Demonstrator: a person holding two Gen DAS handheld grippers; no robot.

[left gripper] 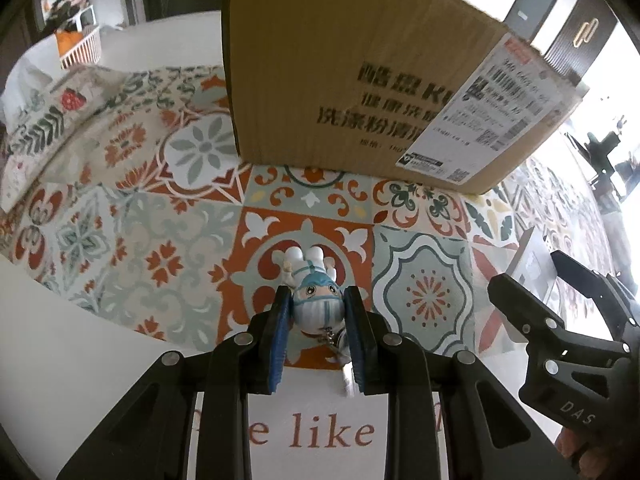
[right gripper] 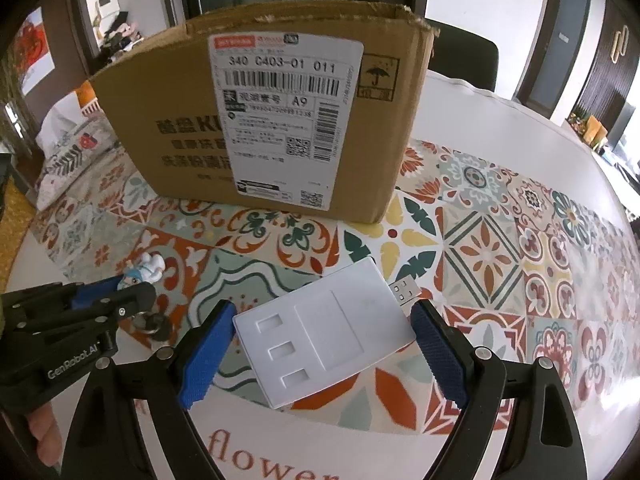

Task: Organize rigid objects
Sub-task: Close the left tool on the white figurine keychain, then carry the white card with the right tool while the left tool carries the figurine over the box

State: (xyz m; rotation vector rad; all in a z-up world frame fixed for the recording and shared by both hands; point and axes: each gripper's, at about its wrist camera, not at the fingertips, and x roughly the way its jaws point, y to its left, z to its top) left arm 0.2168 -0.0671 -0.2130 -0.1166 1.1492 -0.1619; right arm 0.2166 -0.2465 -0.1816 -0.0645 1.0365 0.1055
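A small white and blue figurine keychain [left gripper: 314, 292] lies on the patterned tablecloth. My left gripper [left gripper: 317, 300] is shut on its head, and its metal ring trails back between the fingers. In the right wrist view the figurine [right gripper: 145, 271] shows at the left gripper's tip [right gripper: 120, 294]. A white card-shaped USB device [right gripper: 324, 332] with a metal plug [right gripper: 405, 290] lies flat on the cloth. My right gripper [right gripper: 322, 338] is open around it, one blue pad on each side, and I cannot tell if they touch it. An open cardboard box [right gripper: 272, 120] stands behind.
The box [left gripper: 360, 80] fills the far middle of the table. A white basket [left gripper: 80, 46] with orange contents stands at the far left. The tablecloth [right gripper: 500, 248] runs on to the right. The right gripper's body [left gripper: 560, 336] shows at the right in the left wrist view.
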